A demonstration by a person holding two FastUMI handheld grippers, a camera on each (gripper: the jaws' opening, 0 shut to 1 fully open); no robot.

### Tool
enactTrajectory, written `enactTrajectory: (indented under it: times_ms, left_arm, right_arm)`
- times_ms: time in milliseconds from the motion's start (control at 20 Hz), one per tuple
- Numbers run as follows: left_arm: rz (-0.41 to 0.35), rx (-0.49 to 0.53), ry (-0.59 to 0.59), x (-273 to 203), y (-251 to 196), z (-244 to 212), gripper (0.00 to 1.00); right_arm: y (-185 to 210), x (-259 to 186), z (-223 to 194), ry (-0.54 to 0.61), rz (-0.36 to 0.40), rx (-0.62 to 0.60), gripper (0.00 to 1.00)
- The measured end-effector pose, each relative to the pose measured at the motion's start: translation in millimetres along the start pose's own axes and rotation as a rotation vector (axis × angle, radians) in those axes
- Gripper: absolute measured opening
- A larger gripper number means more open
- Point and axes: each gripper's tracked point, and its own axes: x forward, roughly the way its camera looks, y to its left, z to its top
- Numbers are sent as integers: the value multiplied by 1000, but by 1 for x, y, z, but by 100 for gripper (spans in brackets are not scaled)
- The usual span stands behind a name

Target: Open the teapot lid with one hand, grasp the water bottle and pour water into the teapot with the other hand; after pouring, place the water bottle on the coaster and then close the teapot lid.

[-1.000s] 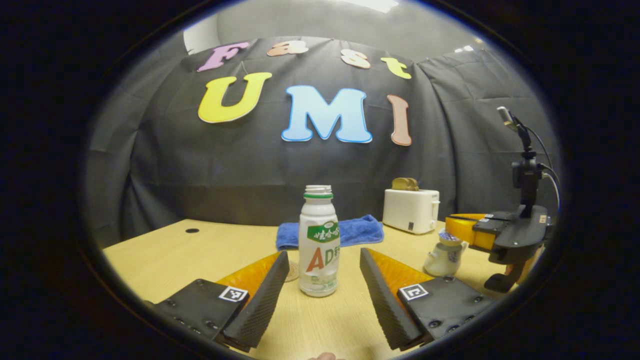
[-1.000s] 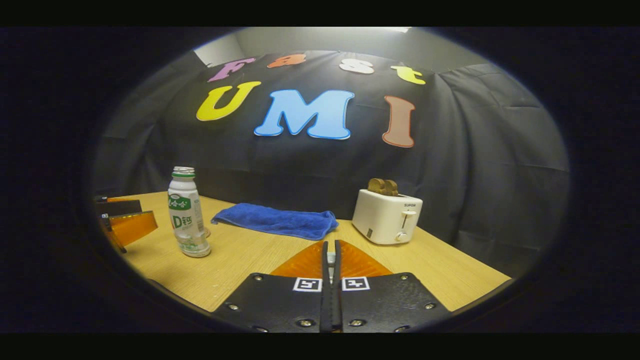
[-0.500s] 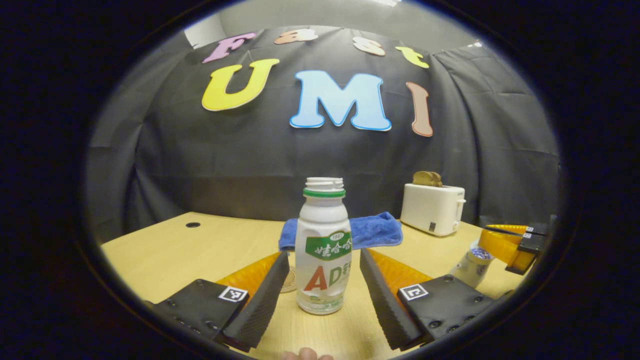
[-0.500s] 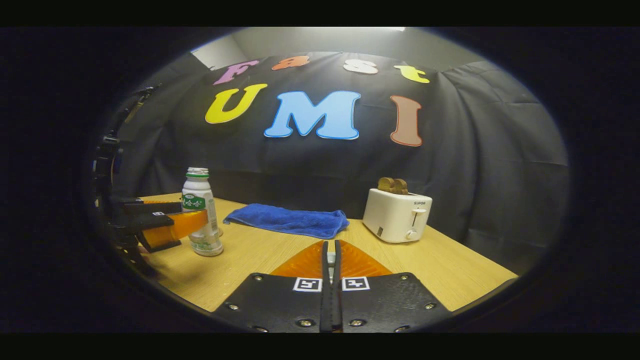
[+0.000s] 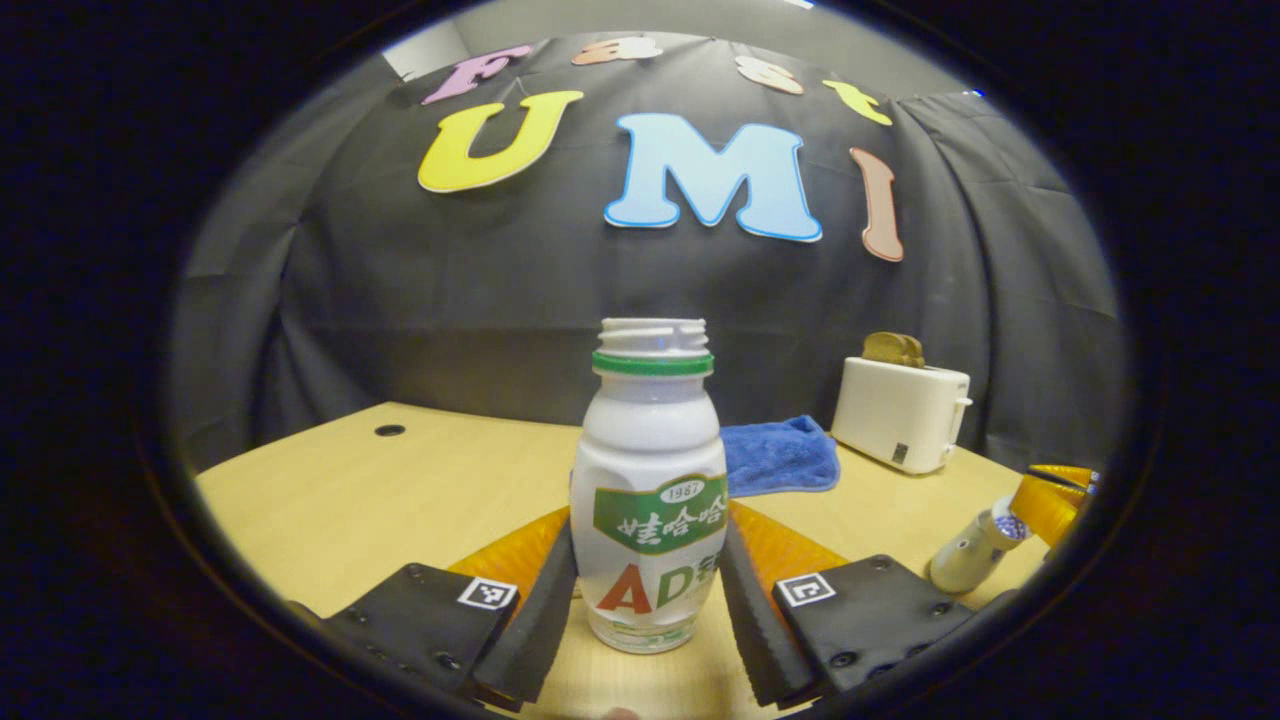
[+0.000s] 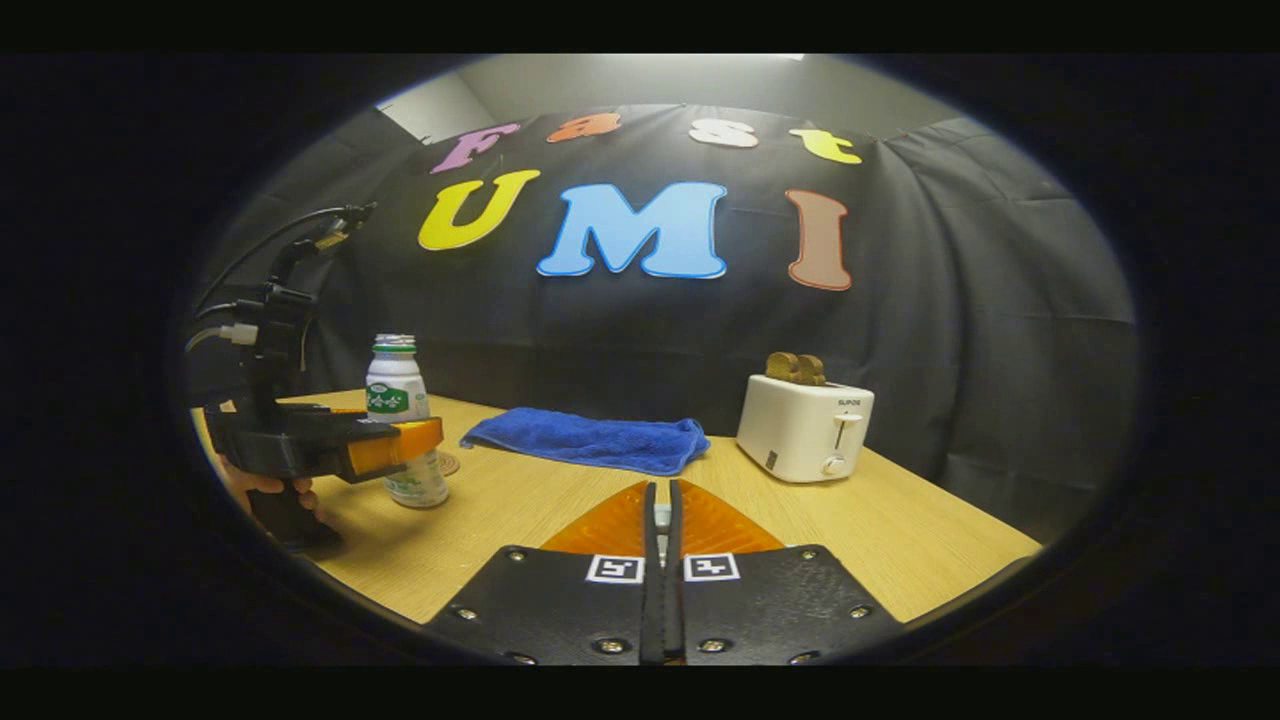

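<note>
Presently, in the left gripper view, the water bottle (image 5: pixel 650 500) is seen upright on the table (image 5: pixel 400 480), capless, long axis vertical, dead centre between the left gripper (image 5: pixel 650 522) fingers. One finger is laid along its 9 o'clock side and the other along its 3 o'clock side, low on the body. Both appear to touch the wall, but whether they are pressed on it can't be told. The bottle's base is on the wood. The teapot (image 5: pixel 975 555) is found at approx. 4 o'clock from the bottle, w/ the right gripper (image 5: pixel 1050 490) right at its top. The lid is judged on or only just lifted; the edge blur leaves it unsettled.

In the right gripper view that gripper's own fingers are seen together, w/ a thin pale sliver caught at the tips whose nature can't be made out. The left gripper and bottle are placed at 9 o'clock, well apart from these fingers. The coaster (image 6: pixel 445 465) is glimpsed just behind the bottle's foot.

Judgement: the bottle is framed squarely for a side grasp by the left gripper, which is the nearer one. A straight lift along the vertical axis is called for, then travel toward 4 o'clock to reach the teapot.
</note>
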Motion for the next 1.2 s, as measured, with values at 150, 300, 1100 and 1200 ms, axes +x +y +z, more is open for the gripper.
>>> enactTrajectory:
  times_ms: [150,300,1100,1200]
  left_arm:
    - [-6,14,-6,-11,1,-2,83]
    - [-17,84,-24,-22,-5,6,82]
    - [-91,534,-98,-46,-66,19,78]
    - [-87,616,-105,-44,-76,17,75]
  right_arm:
    - [3,-11,7,-11,6,-1,0]
    - [2,-35,10,-8,-7,10,0]
    - [-29,-125,10,-17,-83,69,0]
    - [-29,-130,10,-21,-84,74,0]
